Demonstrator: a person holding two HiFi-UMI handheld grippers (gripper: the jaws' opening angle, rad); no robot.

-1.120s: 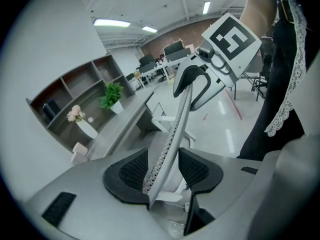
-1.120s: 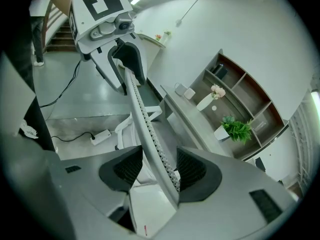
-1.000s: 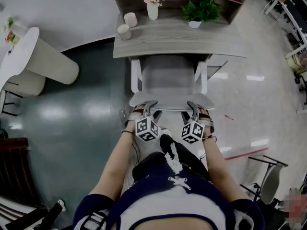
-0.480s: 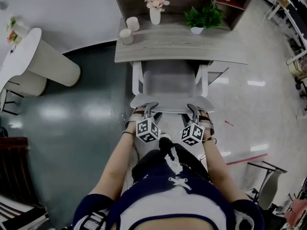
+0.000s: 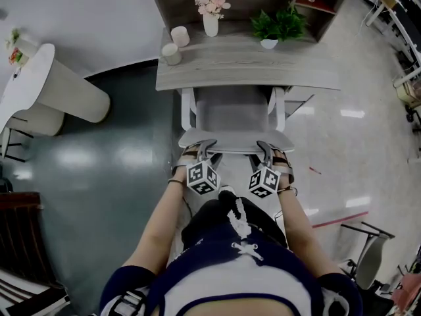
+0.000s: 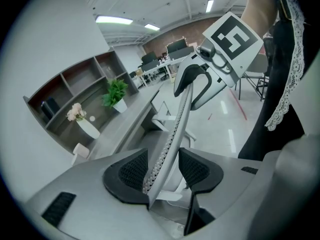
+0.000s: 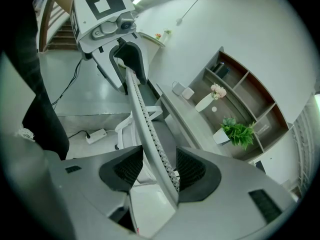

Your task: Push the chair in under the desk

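A grey mesh-back chair [image 5: 233, 110] stands with its seat partly under the wooden desk [image 5: 309, 68], its white armrests just at the desk's front edge. The backrest's top edge [image 5: 233, 139] is nearest me. My left gripper [image 5: 205, 151] is shut on the left part of that edge, my right gripper [image 5: 265, 151] on the right part. In the left gripper view the backrest [image 6: 175, 129] runs between the left gripper's [image 6: 162, 169] pads. The right gripper view shows the same edge [image 7: 142, 119] in the right gripper [image 7: 159, 168].
On the desk are a vase of flowers [image 5: 210, 18], a potted plant [image 5: 276, 24] and two pale cups [image 5: 173, 48], with a shelf unit behind. A round white table [image 5: 29, 78] stands left, a dark chair [image 5: 20, 242] lower left. A power strip [image 7: 95, 135] lies on the floor.
The chair has slid a little farther under the desk, so less of its seat shows. Both grippers stay on the backrest's top edge.
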